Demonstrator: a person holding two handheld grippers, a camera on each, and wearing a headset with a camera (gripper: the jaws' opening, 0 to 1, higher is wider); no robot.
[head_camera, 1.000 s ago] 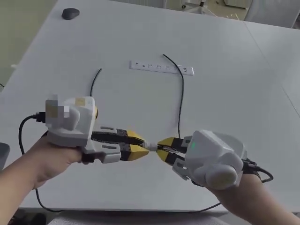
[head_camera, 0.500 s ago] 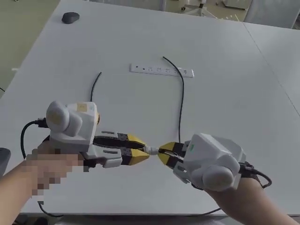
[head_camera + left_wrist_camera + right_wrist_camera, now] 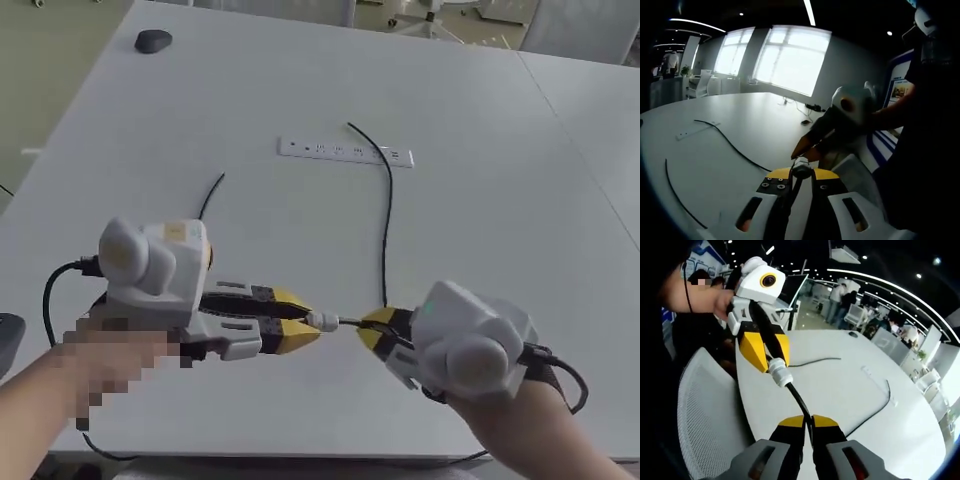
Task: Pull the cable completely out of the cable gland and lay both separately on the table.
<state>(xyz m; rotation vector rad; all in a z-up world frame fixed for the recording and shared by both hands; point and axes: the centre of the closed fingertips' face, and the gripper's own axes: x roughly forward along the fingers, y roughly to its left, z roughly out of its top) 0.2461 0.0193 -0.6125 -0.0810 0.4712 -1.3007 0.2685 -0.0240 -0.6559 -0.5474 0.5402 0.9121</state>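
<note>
Head view, from left to right: the left gripper (image 3: 305,323) is held low over the near edge of the table (image 3: 480,180), its yellow-tipped jaws clamped on the small white cable gland (image 3: 322,322). A short bare stretch of black cable (image 3: 347,323) is seen between the gland and the right gripper (image 3: 372,328), whose jaws are pinched together on the cable close beside the gland. Behind the right gripper, the rest of the cable is laid slack across the table, curving away towards the white power strip (image 3: 345,151).

Right gripper view: the cable is seen entering the gland, so it is judged not yet drawn out.

The gland is judged light, hard and rather smooth, so it could be twisted or slipped from the jaws; it is best held across its ribbed body. The cable is judged thin, limp and light, so it cannot be pushed, only pulled. It is best gripped near the gland and drawn straight along the gland's axis, to avoid kinking or binding.
</note>
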